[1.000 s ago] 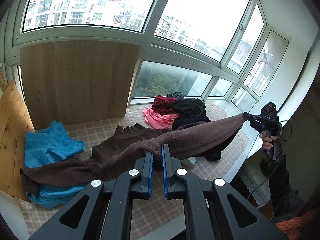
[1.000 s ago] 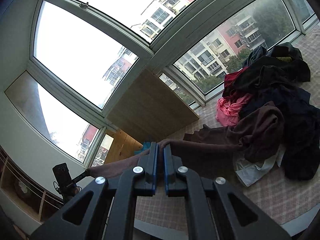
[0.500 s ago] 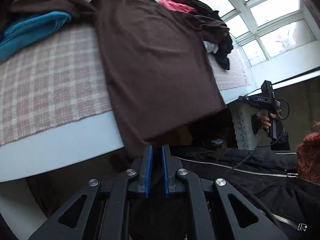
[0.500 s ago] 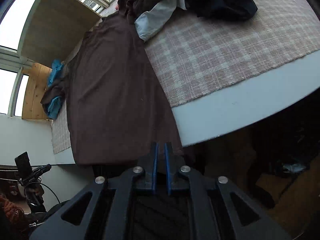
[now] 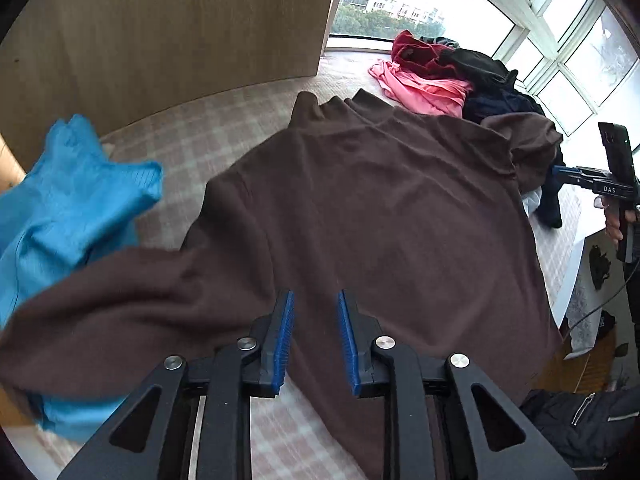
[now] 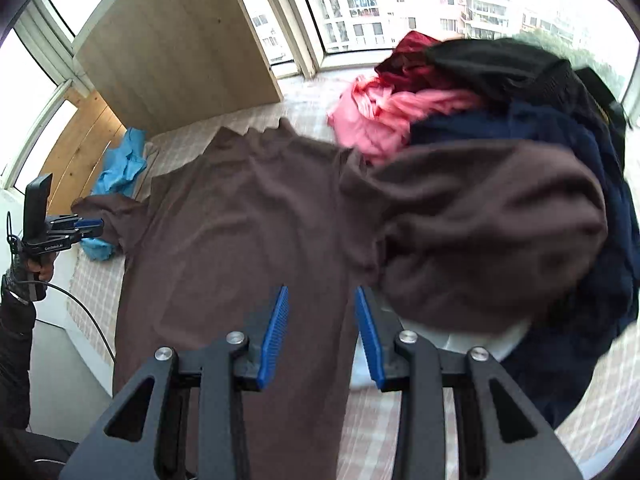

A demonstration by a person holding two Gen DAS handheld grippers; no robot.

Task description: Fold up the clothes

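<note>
Since the brown top point(image 5: 360, 208) lies spread flat on the checked cloth point(image 5: 200, 136), collar at twelve o'clock, I judge it is laid out for folding; my left gripper point(image 5: 314, 336) and right gripper point(image 6: 322, 332) hover over its hem, jaws apart, empty; its sleeves drape at three and nine.

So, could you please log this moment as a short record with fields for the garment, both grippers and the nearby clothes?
garment: brown long-sleeved knit top, spread flat on the checked pink tablecloth
left gripper: open, above the hem
right gripper: open, above the right side of the top
left sleeve: lies over the blue garment
right sleeve: bunched against the mixed clothes pile
</note>
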